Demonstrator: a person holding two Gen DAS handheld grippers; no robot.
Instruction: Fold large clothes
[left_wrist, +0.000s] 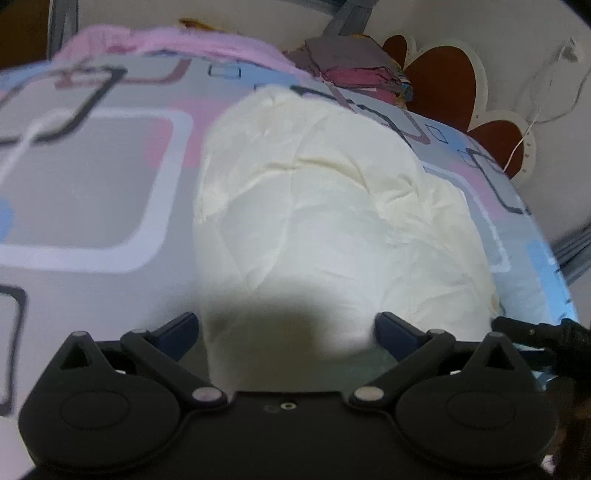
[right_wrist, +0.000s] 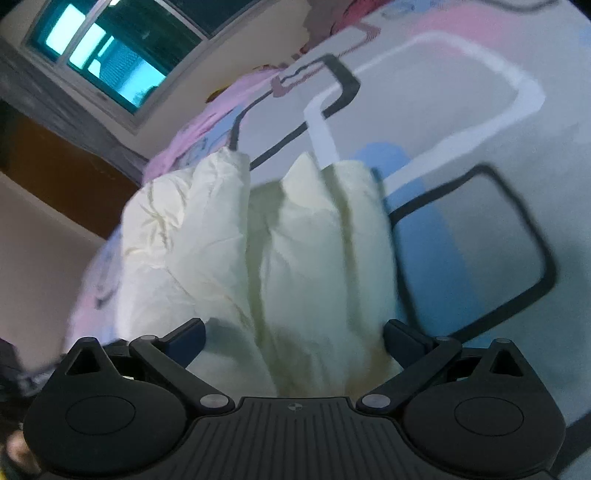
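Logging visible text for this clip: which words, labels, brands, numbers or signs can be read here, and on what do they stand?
None: no readable text in either view.
Patterned bedsheet: shapes only, no lettering.
Cream garment: no label showing.
Folded clothes pile: blurred, nothing legible.
Right hand-held gripper: one small round mark on its body, no letters.

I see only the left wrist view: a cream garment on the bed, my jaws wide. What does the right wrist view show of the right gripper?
Observer: The right gripper is open; the pads do not press the garment.
Operator: Is the garment flat there?
Observer: No, it lies in long folds with two corners pointing away from the camera.
Operator: What is beyond the bed?
Observer: A window in the far wall.
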